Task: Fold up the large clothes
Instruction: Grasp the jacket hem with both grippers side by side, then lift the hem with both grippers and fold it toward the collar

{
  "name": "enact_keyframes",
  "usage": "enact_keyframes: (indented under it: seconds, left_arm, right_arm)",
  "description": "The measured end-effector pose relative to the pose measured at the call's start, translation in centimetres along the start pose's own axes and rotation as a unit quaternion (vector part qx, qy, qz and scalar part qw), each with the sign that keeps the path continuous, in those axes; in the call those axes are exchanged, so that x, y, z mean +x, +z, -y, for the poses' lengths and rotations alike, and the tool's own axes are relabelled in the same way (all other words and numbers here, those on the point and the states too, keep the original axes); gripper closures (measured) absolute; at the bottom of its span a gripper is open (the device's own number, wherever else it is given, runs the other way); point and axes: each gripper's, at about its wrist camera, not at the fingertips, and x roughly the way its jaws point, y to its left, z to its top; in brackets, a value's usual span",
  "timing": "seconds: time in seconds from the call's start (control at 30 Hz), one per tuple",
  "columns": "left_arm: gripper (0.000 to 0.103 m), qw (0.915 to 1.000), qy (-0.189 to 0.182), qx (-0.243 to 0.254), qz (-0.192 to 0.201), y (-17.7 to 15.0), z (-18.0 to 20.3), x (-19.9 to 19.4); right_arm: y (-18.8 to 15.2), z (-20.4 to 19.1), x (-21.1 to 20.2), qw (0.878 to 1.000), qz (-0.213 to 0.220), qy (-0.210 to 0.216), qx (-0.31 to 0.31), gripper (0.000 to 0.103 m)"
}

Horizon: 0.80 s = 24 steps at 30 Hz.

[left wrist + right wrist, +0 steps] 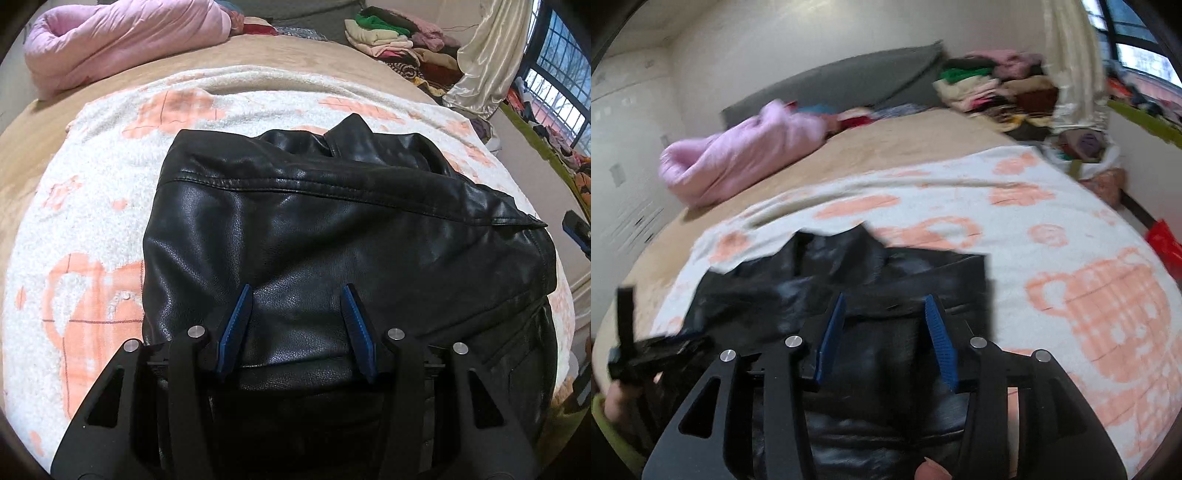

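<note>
A black leather jacket (332, 229) lies folded on a white blanket with orange patterns (92, 206) on the bed. Its collar points away from me. My left gripper (297, 291) is open and empty, its blue fingertips (236, 321) just above the jacket's near part. In the right wrist view, which is blurred, the jacket (849, 280) lies on the same blanket (1052, 206). My right gripper (884, 302) is open and empty above the jacket's near right part. The left gripper's body (631, 354) shows at the left edge there.
A pink quilt (122, 37) lies bundled at the bed's far left. A pile of folded clothes (399, 40) sits at the far right by a cream curtain (487, 59). A grey headboard (842, 81) and white wardrobe (624, 147) stand behind.
</note>
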Motion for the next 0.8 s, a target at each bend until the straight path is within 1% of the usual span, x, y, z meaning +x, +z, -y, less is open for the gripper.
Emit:
enact_keyframes:
  seconds: [0.03, 0.1, 0.13, 0.17, 0.2, 0.23, 0.27, 0.3, 0.4, 0.47, 0.53, 0.57, 0.63, 0.67, 0.7, 0.77, 0.8]
  left_arm:
    - [0.061, 1.0000, -0.002, -0.001, 0.000, 0.0, -0.1, 0.0]
    - [0.061, 0.9999, -0.012, -0.007, 0.000, 0.1, -0.4, -0.2]
    - [0.061, 0.9997, -0.022, -0.014, 0.001, 0.2, -0.8, -0.4]
    - [0.061, 0.9990, -0.036, -0.026, 0.002, 0.3, -1.2, -0.6]
    - [0.061, 0.9976, -0.053, -0.045, 0.003, 0.4, -2.0, -1.0]
    - [0.061, 0.9961, -0.063, -0.062, 0.009, 0.6, -2.8, -1.7]
    - [0.060, 0.9952, -0.062, -0.073, 0.020, 0.7, -3.4, -2.5]
    - [0.060, 0.9945, -0.056, -0.078, 0.042, 0.9, -4.0, -3.8]
    - [0.060, 0.9914, -0.049, -0.089, 0.083, 1.3, -5.2, -6.4]
    - [0.060, 0.9901, -0.056, -0.093, 0.090, 1.3, -5.2, -6.8]
    - [0.060, 0.9924, -0.060, -0.076, 0.076, 1.2, -4.1, -6.1]
    - [0.060, 0.9942, -0.055, -0.063, 0.068, 1.1, -3.4, -5.6]
    - [0.060, 0.9982, -0.038, -0.034, 0.033, 0.5, -1.6, -3.7]
    - [0.060, 0.9989, -0.029, -0.030, 0.019, 0.4, -1.1, -2.8]
    - [0.060, 0.9996, -0.013, -0.024, 0.000, 0.0, -0.8, -1.4]
    - [0.061, 0.9997, 0.001, -0.022, -0.013, -0.6, -0.9, 0.1]
    - [0.060, 0.9997, 0.006, -0.022, -0.011, -0.6, -0.9, 0.3]
  right_arm:
    - [-0.3, -1.1, 0.6, 1.000, -0.016, 0.015, -0.016, 0.058]
    - [-0.7, -2.4, 1.7, 0.998, -0.040, 0.026, -0.036, 0.058]
    - [-1.0, -3.0, 2.5, 0.997, -0.055, 0.029, -0.043, 0.055]
    - [-1.5, -3.4, 3.7, 0.995, -0.080, 0.026, -0.047, 0.048]
    - [-2.1, -3.5, 4.8, 0.993, -0.105, 0.015, -0.048, 0.047]
    - [-2.6, -3.5, 5.8, 0.990, -0.130, 0.006, -0.047, 0.046]
    - [-3.4, -3.2, 7.0, 0.987, -0.153, -0.002, -0.045, 0.046]
    - [-3.9, -3.0, 7.4, 0.986, -0.159, -0.003, -0.045, 0.046]
    - [-4.9, -3.0, 7.8, 0.988, -0.151, -0.006, -0.044, 0.046]
    - [-5.2, -3.2, 7.7, 0.989, -0.144, -0.010, -0.044, 0.046]
    - [-5.5, -3.3, 7.5, 0.989, -0.141, -0.009, -0.043, 0.046]
    - [-5.6, -3.2, 7.3, 0.989, -0.140, -0.007, -0.039, 0.046]
    - [-5.8, -2.8, 7.1, 0.990, -0.136, 0.002, -0.027, 0.046]
    - [-5.9, -2.4, 6.9, 0.991, -0.133, 0.010, -0.018, 0.046]
    - [-5.9, -2.1, 6.7, 0.991, -0.131, 0.014, -0.013, 0.046]
    - [-6.0, -1.9, 6.3, 0.991, -0.131, 0.012, -0.009, 0.046]
    - [-5.9, -1.9, 6.0, 0.991, -0.132, 0.007, -0.008, 0.046]
